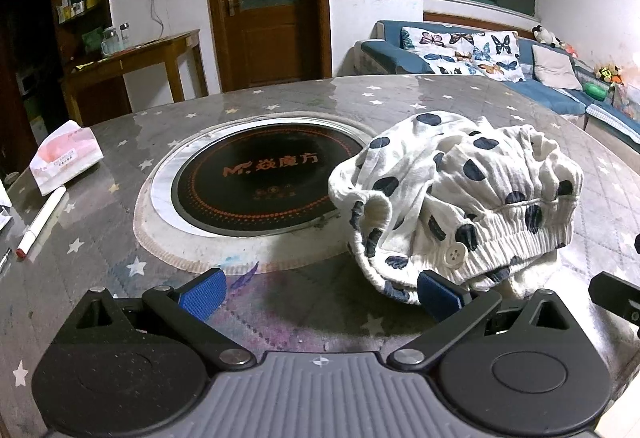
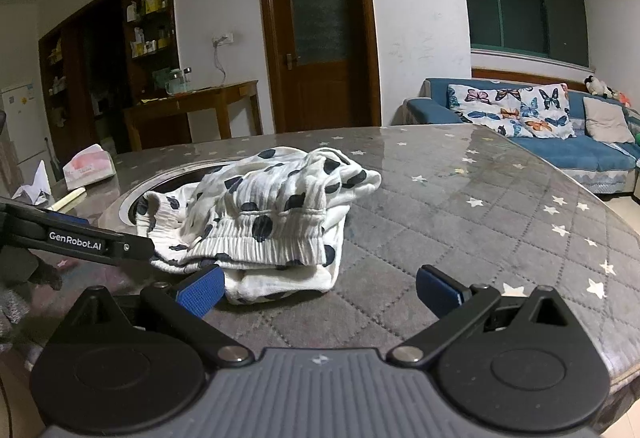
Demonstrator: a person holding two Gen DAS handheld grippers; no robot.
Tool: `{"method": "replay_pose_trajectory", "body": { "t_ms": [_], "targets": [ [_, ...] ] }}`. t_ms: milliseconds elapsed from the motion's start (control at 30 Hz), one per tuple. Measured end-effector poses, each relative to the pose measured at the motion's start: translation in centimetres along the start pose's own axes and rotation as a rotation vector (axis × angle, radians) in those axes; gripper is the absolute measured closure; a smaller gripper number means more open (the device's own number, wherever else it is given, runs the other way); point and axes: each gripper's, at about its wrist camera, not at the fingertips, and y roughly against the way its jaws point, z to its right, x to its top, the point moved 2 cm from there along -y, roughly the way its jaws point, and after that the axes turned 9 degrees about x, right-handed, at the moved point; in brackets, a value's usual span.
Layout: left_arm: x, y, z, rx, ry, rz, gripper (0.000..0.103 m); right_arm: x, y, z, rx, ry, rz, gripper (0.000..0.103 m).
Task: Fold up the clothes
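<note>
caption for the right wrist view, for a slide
Open right gripper approaches a crumpled white polka-dot garment on a star-patterned table, left gripper alongside.

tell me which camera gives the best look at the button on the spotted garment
The left wrist view: the white button sits in plain sight on the elastic waistband of the spotted garment. In the right wrist view the garment shows its waistband, but no button can be seen.

The garment (image 1: 460, 198) lies on the desk (image 1: 280, 290) ahead-right of the left claw (image 1: 320, 292), beside the inset cooktop (image 1: 256, 178). From the right claw (image 2: 320, 290), it lies ahead-left. A tissue pack (image 1: 64, 162) sits far left.
</note>
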Motion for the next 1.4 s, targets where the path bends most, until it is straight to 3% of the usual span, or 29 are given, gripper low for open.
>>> {"method": "replay_pose_trajectory", "body": {
  "t_ms": [300, 1133, 1400],
  "targets": [
    [0.6, -0.3, -0.2, -0.002, 0.0, 0.005, 0.0, 0.8, -1.1, -0.3, 0.016, 0.022, 0.005, 0.001],
    [3.2, -2.8, -0.2, -0.024, -0.018, 0.013, 0.0, 2.2, -4.6, 0.3, 0.056, 0.012, -0.036, 0.026],
    [4.3, -3.6, 0.1, -0.052, -0.035, 0.033, 0.001, 2.7, -5.5, 0.3, 0.054, 0.021, -0.06, 0.028]
  ]
}}
